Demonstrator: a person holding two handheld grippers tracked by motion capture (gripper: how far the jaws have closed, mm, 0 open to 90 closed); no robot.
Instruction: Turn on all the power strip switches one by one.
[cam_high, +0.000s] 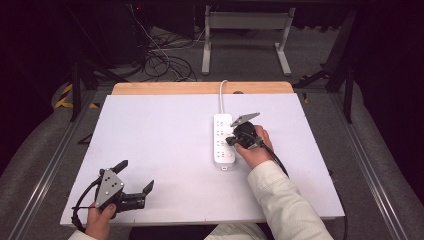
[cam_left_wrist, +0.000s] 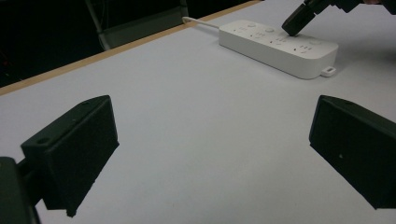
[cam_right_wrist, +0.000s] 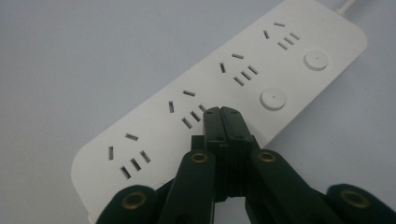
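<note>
A white power strip (cam_high: 220, 151) (cam_left_wrist: 280, 49) (cam_right_wrist: 154, 126) lies flat right of the middle of the white table (cam_high: 150, 135), with its cord (cam_high: 221, 95) running to the far edge. My right gripper (cam_high: 230, 141) (cam_right_wrist: 221, 112) (cam_left_wrist: 294, 25) is shut, and its joined tips rest on the strip's face beside a socket group. Two round buttons (cam_right_wrist: 273, 99) lie farther along the strip; what sits under the tips is hidden. My left gripper (cam_high: 136, 176) (cam_left_wrist: 210, 140) stands open near the front left corner, low over bare table, with nothing between its jaws.
A wooden strip (cam_high: 200, 88) borders the table's far edge. Beyond it are loose cables on the floor (cam_high: 160, 60) and a white metal frame (cam_high: 247, 20). Metal rails (cam_high: 50, 160) run along both sides of the table.
</note>
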